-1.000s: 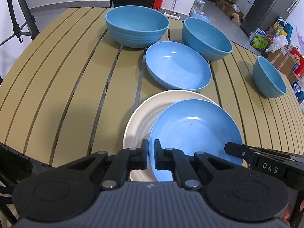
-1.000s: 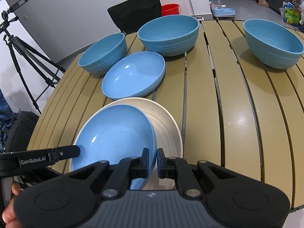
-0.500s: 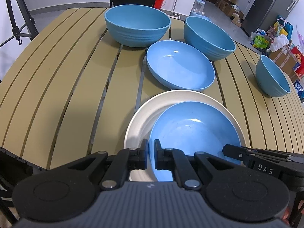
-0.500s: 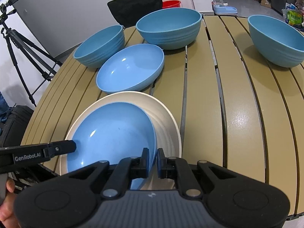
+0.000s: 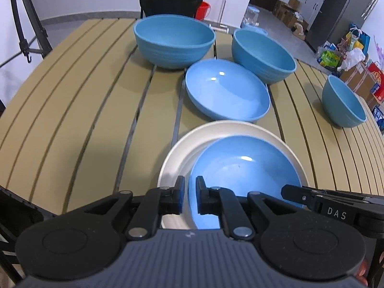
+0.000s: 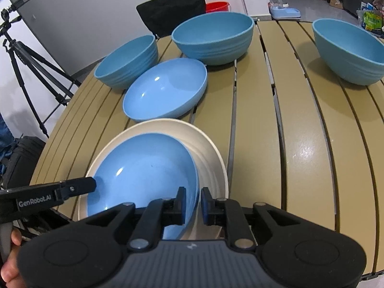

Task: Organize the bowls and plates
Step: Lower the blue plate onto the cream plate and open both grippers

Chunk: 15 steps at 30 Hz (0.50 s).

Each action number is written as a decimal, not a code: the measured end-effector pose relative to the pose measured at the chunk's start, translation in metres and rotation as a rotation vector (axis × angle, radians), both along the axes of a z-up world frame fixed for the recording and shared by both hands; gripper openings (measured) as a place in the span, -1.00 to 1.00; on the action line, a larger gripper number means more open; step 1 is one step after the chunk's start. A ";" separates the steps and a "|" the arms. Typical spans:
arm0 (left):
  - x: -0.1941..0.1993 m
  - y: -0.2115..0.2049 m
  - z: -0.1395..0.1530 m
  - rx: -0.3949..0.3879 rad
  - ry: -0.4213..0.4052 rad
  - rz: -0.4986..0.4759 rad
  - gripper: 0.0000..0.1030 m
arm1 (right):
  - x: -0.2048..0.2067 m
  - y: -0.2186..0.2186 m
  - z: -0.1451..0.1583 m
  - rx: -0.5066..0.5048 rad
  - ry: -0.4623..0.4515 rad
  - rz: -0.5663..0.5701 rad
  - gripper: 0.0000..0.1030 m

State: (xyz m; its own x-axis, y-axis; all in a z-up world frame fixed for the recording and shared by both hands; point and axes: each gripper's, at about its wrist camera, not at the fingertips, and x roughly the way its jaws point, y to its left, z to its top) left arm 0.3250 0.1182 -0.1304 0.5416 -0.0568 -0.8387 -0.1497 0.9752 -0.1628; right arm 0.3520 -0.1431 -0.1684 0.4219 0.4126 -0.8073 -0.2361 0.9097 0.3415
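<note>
Left wrist view: my left tongs [image 5: 190, 195] clamp near rim of blue plate [image 5: 244, 177]; my right tongs [image 6: 193, 201] clamp opposite rim. Plate sits over white plate [image 5: 182, 158] on worktop [image 5: 84, 120]. Advice: centre it, lower level, open both tongs together. Count: two blue plates, one white, three bowls.

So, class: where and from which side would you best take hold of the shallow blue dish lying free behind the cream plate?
Grip the shallow blue dish at its thin rim, one tool finger inside, one outside. Come from its right edge: bare table lies there, while bowls and the cream plate crowd the other sides.
</note>
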 end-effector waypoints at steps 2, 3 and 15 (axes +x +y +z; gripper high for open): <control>-0.002 0.001 0.004 0.002 -0.010 0.006 -0.80 | -0.001 -0.002 0.003 0.009 -0.007 0.001 -0.73; -0.003 0.001 0.006 0.004 -0.014 0.009 -0.77 | -0.002 -0.002 0.005 0.011 -0.012 0.002 -0.71; -0.024 -0.003 0.039 0.055 -0.087 0.025 -0.03 | -0.023 -0.009 0.035 0.030 -0.084 0.006 -0.08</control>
